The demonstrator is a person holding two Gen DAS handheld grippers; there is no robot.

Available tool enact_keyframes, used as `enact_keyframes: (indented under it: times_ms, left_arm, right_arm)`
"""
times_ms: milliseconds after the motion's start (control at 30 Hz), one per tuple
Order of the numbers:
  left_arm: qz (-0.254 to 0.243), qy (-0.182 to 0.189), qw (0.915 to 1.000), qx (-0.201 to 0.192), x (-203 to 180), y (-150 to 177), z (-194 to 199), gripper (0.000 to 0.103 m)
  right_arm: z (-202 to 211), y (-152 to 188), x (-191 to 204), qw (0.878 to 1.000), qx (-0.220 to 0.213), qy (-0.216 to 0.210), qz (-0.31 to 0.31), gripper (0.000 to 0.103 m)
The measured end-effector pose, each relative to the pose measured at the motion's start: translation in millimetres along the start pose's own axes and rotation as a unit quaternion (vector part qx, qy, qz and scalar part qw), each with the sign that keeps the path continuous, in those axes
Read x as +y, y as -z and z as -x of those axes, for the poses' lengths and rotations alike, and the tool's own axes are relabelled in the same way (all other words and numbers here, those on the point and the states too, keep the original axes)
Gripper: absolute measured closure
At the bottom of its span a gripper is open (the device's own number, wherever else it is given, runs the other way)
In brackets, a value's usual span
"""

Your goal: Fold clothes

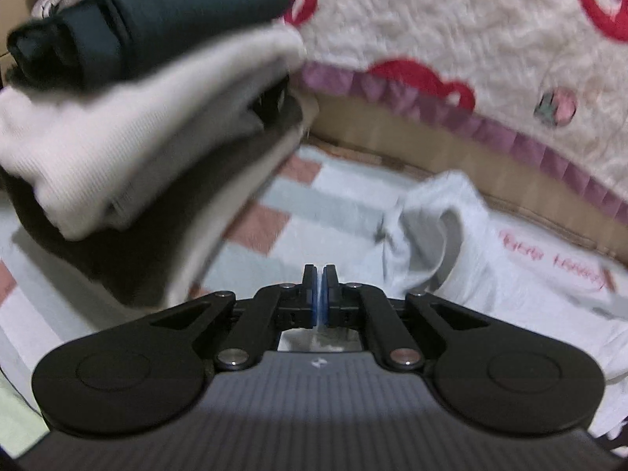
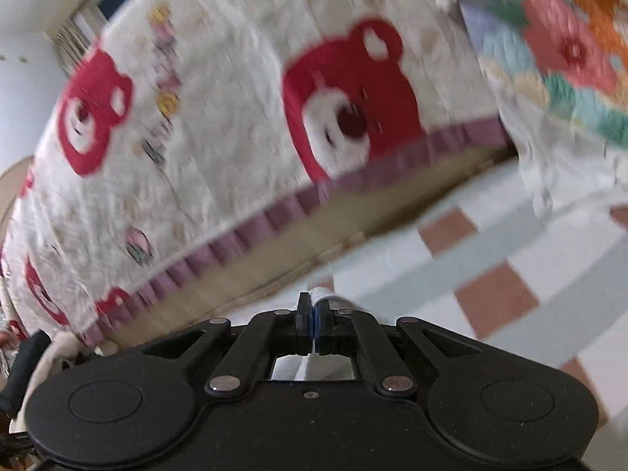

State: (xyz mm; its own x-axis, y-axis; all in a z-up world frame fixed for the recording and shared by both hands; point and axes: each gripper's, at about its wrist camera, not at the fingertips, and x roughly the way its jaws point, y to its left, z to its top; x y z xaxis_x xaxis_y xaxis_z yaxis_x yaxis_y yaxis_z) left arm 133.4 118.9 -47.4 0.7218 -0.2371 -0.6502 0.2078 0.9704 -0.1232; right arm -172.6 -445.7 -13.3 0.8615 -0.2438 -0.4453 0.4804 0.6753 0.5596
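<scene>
Both claws, left claw (image 1: 318,274) and right claw (image 2: 313,306), pinch the soft, light white shirt (image 1: 451,227) beside the folded stack (image 1: 129,117), best held by its hem.

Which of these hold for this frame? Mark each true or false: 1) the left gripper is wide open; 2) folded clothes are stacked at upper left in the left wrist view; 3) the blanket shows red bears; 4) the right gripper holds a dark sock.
1) False: the left gripper is shut.
2) True: a stack of folded clothes, dark and white.
3) True: the blanket has red bears.
4) False: the right gripper is shut on white fabric.
</scene>
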Motion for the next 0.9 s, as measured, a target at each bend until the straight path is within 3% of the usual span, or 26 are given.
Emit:
enact_keyframes:
  times_ms: [100, 200, 333, 367, 433, 500, 600, 700, 800, 833, 900]
  left_arm:
    - [-0.021, -0.016, 0.9996, 0.014, -5, 10, -8, 0.096]
    - [-0.038, -0.005, 0.9991, 0.019, -7, 18, 3, 0.082]
    - [-0.108, 0.031, 0.9935, -0.019, -26, 35, 38, 0.06]
    - [-0.128, 0.042, 0.9905, -0.03, -34, 40, 46, 0.053]
    - [-0.156, 0.076, 0.9843, -0.031, -49, 52, 56, 0.052]
    - [-0.175, 0.119, 0.9775, -0.001, -64, 63, 52, 0.051]
    - [-0.213, 0.152, 0.9643, 0.041, -93, 79, 36, 0.051]
    - [-0.261, 0.151, 0.9515, 0.059, -120, 93, 20, 0.049]
    - [-0.298, 0.132, 0.9422, 0.076, -137, 102, 2, 0.039]
    - [-0.309, 0.122, 0.9399, 0.077, -141, 102, -3, 0.039]
    - [-0.322, 0.102, 0.9393, 0.062, -141, 91, -6, 0.075]
  right_arm:
    - [-4, 2, 0, 1.0, 0.004, 0.011, 0.011, 0.099]
    - [-6, 2, -1, 1.0, 0.008, 0.018, 0.019, 0.099]
    - [-10, 2, -2, 1.0, 0.012, 0.021, 0.02, 0.099]
    - [-10, 2, -1, 0.999, 0.013, 0.023, 0.023, 0.099]
    - [-13, 2, 1, 0.999, 0.015, 0.023, 0.024, 0.099]
    - [-14, 2, 1, 0.999, 0.015, 0.023, 0.021, 0.099]
    - [-14, 3, 1, 0.999, 0.017, 0.022, 0.017, 0.099]
    - [-14, 3, -1, 1.0, 0.018, 0.021, 0.015, 0.099]
    - [-14, 3, -4, 1.0, 0.019, 0.017, 0.011, 0.099]
    - [-14, 3, -5, 1.0, 0.018, 0.014, 0.01, 0.099]
    - [-16, 3, -7, 1.0, 0.017, 0.006, 0.009, 0.099]
